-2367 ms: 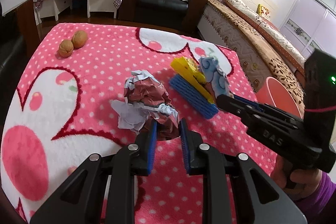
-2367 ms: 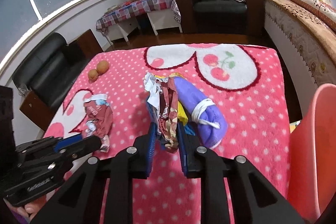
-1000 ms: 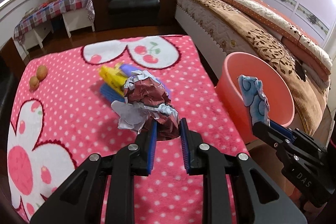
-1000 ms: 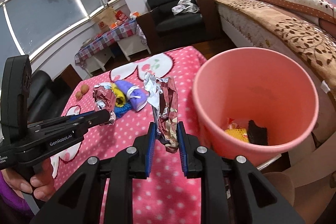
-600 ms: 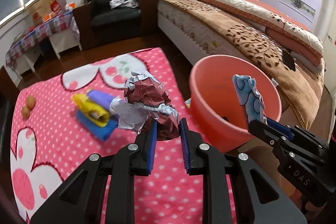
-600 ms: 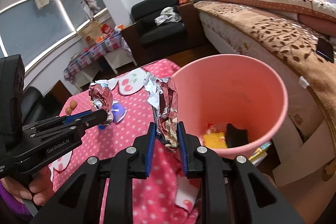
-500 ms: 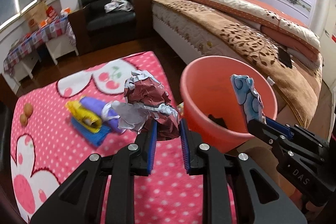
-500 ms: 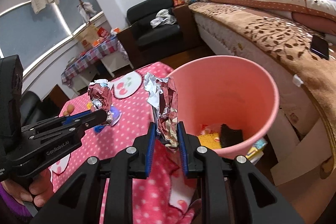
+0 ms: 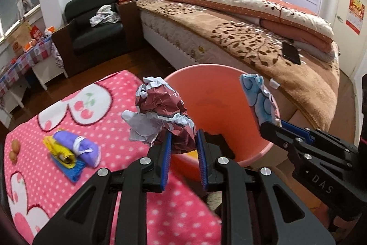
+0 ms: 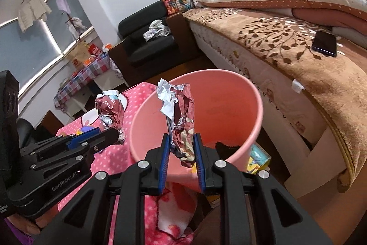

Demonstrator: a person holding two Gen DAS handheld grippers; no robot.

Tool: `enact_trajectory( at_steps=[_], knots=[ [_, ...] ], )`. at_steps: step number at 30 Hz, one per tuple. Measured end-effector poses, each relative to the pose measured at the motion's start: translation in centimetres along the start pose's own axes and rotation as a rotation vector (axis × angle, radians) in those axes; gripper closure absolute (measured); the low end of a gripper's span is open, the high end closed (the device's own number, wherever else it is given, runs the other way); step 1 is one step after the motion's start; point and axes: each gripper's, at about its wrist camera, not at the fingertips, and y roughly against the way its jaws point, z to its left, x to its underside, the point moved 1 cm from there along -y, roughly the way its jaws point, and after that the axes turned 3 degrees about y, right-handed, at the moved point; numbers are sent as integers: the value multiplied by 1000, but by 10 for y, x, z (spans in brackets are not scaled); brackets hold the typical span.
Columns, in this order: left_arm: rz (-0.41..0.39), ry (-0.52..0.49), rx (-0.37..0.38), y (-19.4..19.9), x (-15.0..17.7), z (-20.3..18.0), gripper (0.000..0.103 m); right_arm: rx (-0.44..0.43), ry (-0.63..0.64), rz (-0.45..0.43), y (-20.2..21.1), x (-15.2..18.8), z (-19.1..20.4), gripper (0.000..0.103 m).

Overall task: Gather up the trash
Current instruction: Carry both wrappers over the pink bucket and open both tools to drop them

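While over bin: both wads poised for dropping.
Left tool (image 9: 182,144): clamped on crumpled wrapper (image 9: 160,111).
Right tool (image 10: 181,149): pinching foil wrapper (image 10: 181,116), pink bin (image 10: 257,116) at 12 o'clock.

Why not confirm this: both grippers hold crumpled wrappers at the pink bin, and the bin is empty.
Not empty. The right wrist view shows a dark item lying inside the pink bin. Both the left gripper and right gripper do hold crumpled wrappers there.

Black phone (image 10: 325,43) on the brown bedspread (image 10: 286,56); black armchair (image 9: 91,26) beyond.
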Motion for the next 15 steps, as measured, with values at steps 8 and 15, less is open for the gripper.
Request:
enact_trajectory(
  at_steps=[8,15],
  knots=[
    [24,-5,60,-20,-4,-13,82,22,-21,8,-7,-1,-14,82],
    [49,-11,98,-32,-2,-21,81,31,-30,18,-13,-2,-18,82]
  ],
)
